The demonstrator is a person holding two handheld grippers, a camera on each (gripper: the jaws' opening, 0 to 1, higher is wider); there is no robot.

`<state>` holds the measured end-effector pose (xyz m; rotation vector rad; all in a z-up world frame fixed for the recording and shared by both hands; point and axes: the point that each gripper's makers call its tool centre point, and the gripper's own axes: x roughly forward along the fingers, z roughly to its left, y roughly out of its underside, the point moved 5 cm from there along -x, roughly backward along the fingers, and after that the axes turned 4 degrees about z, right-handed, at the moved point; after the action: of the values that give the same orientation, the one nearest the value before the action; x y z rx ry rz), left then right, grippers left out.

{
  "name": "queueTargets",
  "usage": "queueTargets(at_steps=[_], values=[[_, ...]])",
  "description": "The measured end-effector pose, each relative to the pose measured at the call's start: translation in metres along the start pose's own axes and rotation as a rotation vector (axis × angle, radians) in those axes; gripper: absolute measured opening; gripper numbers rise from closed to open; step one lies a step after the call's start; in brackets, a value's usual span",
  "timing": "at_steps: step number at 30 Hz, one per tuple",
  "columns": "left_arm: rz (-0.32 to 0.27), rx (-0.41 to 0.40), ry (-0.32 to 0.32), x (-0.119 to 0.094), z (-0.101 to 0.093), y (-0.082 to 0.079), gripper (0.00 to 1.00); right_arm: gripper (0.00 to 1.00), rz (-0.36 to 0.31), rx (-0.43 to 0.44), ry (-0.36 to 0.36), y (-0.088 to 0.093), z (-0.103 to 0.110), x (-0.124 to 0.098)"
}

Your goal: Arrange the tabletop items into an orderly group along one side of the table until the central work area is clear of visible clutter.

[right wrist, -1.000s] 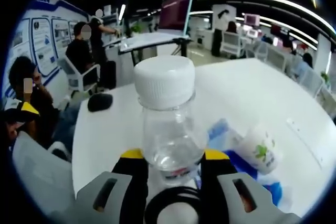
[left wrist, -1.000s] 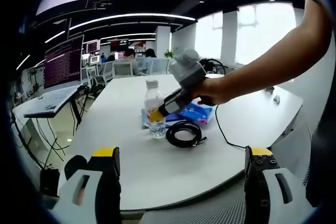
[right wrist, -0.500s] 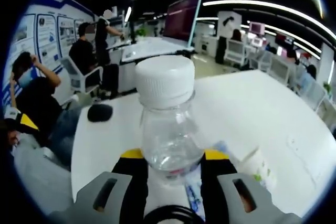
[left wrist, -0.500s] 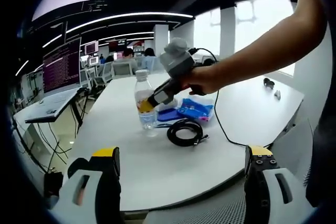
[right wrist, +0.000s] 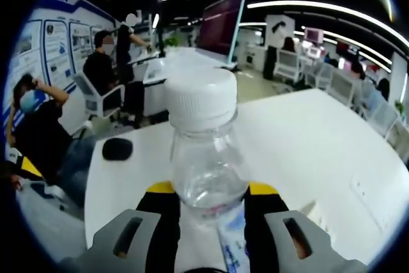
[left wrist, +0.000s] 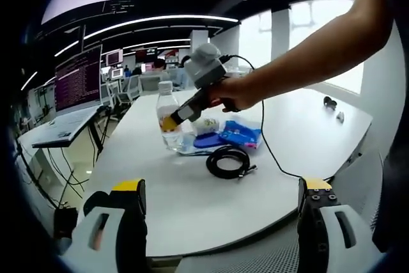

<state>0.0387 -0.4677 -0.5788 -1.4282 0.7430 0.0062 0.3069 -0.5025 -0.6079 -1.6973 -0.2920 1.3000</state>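
A clear plastic bottle point(right wrist: 203, 158) with a white cap point(right wrist: 201, 97) stands upright between my right gripper's point(right wrist: 211, 199) yellow-tipped jaws, which are shut on its lower body. In the left gripper view a person's hand holds that right gripper point(left wrist: 169, 123) on the bottle point(left wrist: 166, 101), low over the white table point(left wrist: 192, 202) at its far left part. To its right lie a white cup point(left wrist: 206, 126) on its side, a blue packet point(left wrist: 236, 133) and a coiled black cable point(left wrist: 227, 162). My left gripper point(left wrist: 222, 206) stands open at the near table edge, holding nothing.
A black mouse point(right wrist: 117, 148) lies near the table's edge in the right gripper view, with seated people point(right wrist: 35, 126) beyond it. A thin black cord point(left wrist: 267, 155) crosses the table. Two small dark items point(left wrist: 329, 101) sit far right. A desk with a monitor point(left wrist: 77, 78) stands left.
My right gripper has carried the bottle leftward and farther away, off from the cable and blue packet. The cup, once hidden behind it, now shows. My left gripper has stayed put.
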Motion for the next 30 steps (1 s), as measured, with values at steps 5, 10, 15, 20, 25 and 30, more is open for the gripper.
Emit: queueTargets(at_steps=[5, 10, 15, 20, 25, 30], values=[[0.005, -0.012, 0.000, 0.001, 0.000, 0.000, 1.00, 0.35, -0.003, 0.002, 0.008, -0.009, -0.006, 0.004], [0.003, -0.030, -0.015, 0.000, 0.002, -0.001, 1.00, 0.35, -0.014, 0.036, 0.019, -0.017, -0.008, 0.007], [0.010, -0.040, -0.015, 0.001, 0.002, -0.001, 0.99, 0.35, -0.018, 0.028, 0.020, -0.027, -0.014, 0.016], [0.005, -0.038, -0.031, 0.001, 0.003, -0.001, 1.00, 0.35, -0.002, -0.025, 0.023, -0.032, -0.015, 0.022], [0.000, -0.050, -0.035, 0.001, 0.006, 0.000, 1.00, 0.35, -0.001, -0.003, 0.009, -0.035, -0.020, 0.030], [-0.002, -0.053, -0.035, 0.001, 0.005, -0.001, 1.00, 0.35, 0.009, -0.007, 0.008, -0.038, -0.020, 0.034]])
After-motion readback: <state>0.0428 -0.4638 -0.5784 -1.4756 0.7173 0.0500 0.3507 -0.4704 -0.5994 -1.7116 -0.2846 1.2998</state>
